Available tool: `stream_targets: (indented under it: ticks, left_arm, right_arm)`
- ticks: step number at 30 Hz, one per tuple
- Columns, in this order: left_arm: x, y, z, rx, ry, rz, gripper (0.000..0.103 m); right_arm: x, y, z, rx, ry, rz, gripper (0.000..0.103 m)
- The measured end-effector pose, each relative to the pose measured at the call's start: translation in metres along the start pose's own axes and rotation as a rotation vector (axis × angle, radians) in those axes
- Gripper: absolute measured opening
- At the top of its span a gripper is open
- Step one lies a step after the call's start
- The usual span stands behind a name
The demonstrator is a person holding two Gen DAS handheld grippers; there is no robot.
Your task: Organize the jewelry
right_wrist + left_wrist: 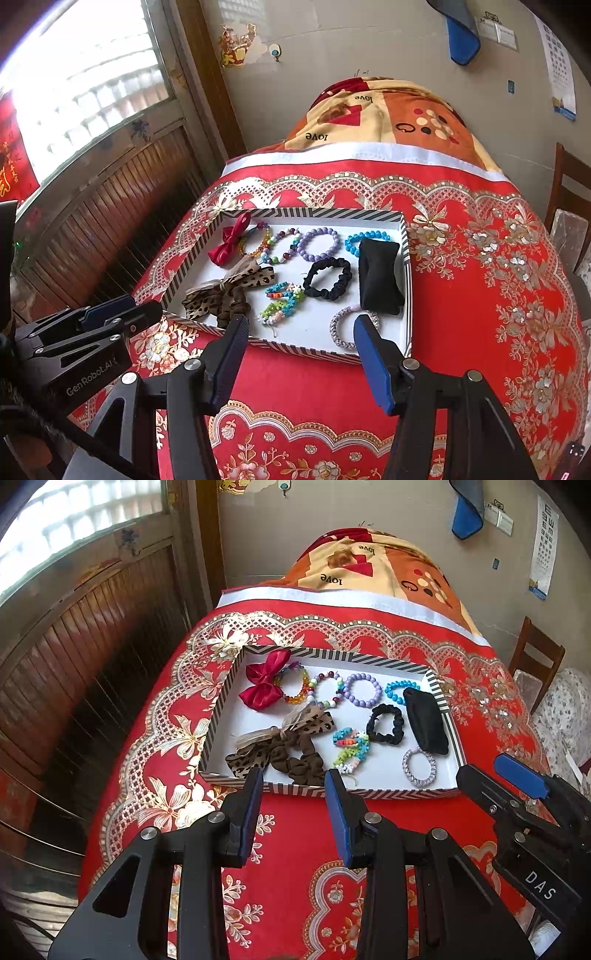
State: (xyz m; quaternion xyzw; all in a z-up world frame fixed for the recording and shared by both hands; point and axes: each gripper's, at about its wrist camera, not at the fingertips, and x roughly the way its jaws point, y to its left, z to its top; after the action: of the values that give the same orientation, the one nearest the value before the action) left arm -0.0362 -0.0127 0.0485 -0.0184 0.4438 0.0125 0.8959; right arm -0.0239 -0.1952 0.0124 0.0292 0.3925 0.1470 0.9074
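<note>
A shallow striped box (334,655) (325,213) with a white floor lies on the red tablecloth and holds the jewelry. Along its far side lie a red satin bow (264,681) (227,240), beaded bracelets, a purple bead bracelet (362,689) (318,243) and a blue one (397,690). Nearer lie a leopard bow with brown scrunchie (280,751) (229,291), a colourful bead bracelet (349,747) (282,301), a black scrunchie (386,725) (328,278), a black pad (424,720) (379,277) and a silvery coil ring (419,766) (347,326). My left gripper (295,779) and right gripper (299,325) hover open and empty before the box's near rim.
The table carries a red gold-flowered cloth (295,867), with an orange "love" blanket (369,565) heaped at its far end. A wooden panelled wall and window (74,627) run along the left. A wooden chair (535,657) stands at the right.
</note>
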Motion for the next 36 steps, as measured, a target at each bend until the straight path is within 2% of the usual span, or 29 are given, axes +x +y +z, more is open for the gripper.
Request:
stream_targets:
  ticks: [36]
  left_arm:
    - [0.0049,0.0000,0.0008,0.000,0.004,0.002,0.034]
  right_arm:
    - [0.0072,0.0058,0.0023,-0.010,0.014,0.012,0.059]
